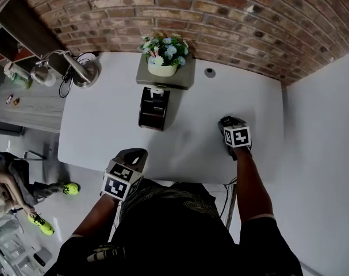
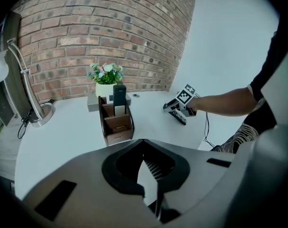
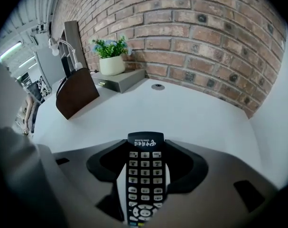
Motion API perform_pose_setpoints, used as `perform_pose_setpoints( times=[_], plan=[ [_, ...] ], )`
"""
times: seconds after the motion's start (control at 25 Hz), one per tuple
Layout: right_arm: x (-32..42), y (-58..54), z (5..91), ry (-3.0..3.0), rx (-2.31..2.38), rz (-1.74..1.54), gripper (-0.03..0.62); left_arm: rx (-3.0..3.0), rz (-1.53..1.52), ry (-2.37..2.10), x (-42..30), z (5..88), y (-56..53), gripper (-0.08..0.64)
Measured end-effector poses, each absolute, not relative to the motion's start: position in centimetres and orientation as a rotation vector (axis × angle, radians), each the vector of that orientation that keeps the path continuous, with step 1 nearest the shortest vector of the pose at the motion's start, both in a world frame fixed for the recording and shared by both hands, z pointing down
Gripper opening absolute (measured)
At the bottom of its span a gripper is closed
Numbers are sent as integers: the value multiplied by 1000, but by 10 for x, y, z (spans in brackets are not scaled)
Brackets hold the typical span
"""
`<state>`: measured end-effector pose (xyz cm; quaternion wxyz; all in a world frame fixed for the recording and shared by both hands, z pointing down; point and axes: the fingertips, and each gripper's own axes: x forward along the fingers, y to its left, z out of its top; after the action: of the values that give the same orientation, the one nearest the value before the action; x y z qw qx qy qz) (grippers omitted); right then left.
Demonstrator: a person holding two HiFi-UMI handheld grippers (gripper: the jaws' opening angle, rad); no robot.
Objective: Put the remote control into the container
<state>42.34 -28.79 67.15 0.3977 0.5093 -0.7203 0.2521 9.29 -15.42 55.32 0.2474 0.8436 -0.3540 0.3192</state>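
The right gripper point(image 1: 227, 122) is low over the white worktop point(image 1: 191, 148), near its right side. Its jaws are wide apart. The black remote control point(image 3: 143, 175) lies flat between them, buttons up, and the jaws do not squeeze it. The brown container point(image 1: 153, 111) stands well away from it, by the back of the worktop, just in front of a pot of flowers point(image 1: 163, 66) on a grey box point(image 1: 183, 80). Another dark remote point(image 2: 119, 95) stands up inside the container. The left gripper point(image 1: 137, 153) is at the near edge, with its jaws together and nothing in them.
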Motion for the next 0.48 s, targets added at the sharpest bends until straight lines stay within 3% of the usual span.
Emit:
perform_pose_setpoints(
  times=[0.48],
  plan=[
    [322, -251, 508, -2255, 1708, 700, 247, 2420, 815, -904, 55, 535, -170, -6]
  ],
)
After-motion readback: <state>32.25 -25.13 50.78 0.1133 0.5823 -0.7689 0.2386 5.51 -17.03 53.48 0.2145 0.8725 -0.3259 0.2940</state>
